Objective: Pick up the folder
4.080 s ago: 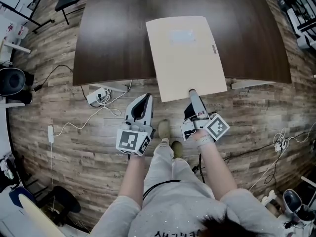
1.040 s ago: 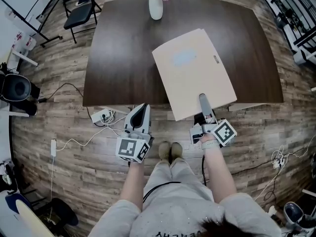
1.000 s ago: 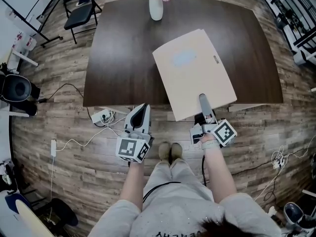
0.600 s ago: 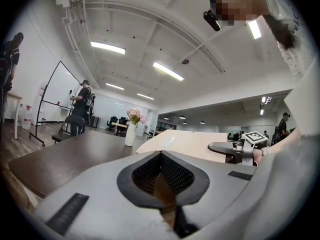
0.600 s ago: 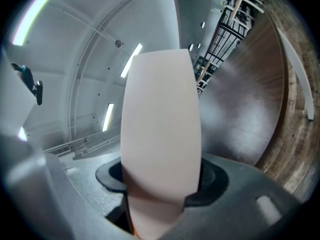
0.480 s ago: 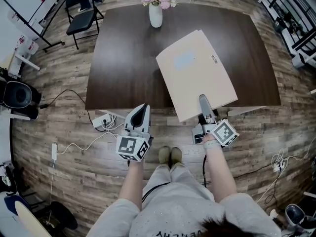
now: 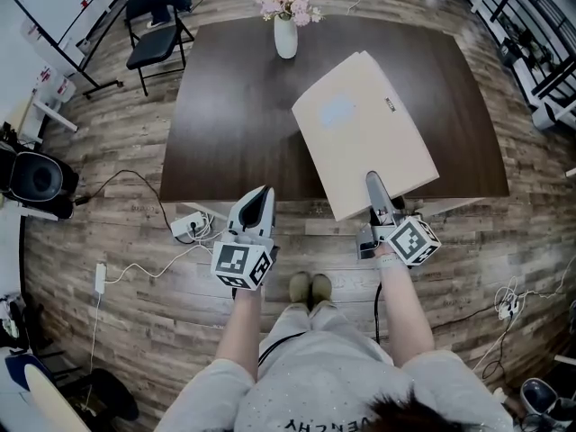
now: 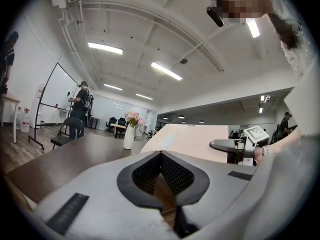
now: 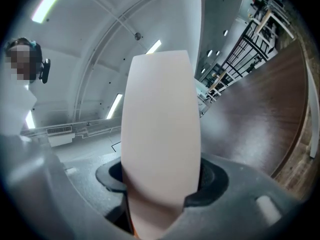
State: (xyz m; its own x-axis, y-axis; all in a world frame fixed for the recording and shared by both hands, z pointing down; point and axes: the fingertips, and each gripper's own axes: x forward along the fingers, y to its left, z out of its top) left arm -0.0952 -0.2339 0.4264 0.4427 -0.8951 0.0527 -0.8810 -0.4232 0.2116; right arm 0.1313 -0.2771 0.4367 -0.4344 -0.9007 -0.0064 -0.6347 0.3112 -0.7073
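Note:
A beige folder (image 7: 364, 129) is held tilted above the dark brown table (image 7: 234, 106), with its near edge past the table's front edge. My right gripper (image 7: 372, 180) is shut on that near edge. In the right gripper view the folder (image 9: 160, 129) rises between the jaws of the right gripper (image 9: 160, 184) and hides most of the scene ahead. My left gripper (image 7: 263, 193) hangs shut and empty in front of the table's edge, left of the folder. The left gripper view shows the left gripper (image 8: 161, 156) with its tips together, the folder (image 8: 192, 140) and the right gripper (image 8: 231, 145) to its right.
A white vase of pink flowers (image 7: 286, 23) stands at the table's far edge. A black chair (image 7: 153, 39) is at the table's far left corner. A power strip with cables (image 7: 187, 226) lies on the wooden floor near my feet. Metal racks (image 7: 531, 25) stand at the right.
The folder has risen off the table and tilted, its left side coming up as my right gripper lifted and rolled. The left gripper has stayed where it was.

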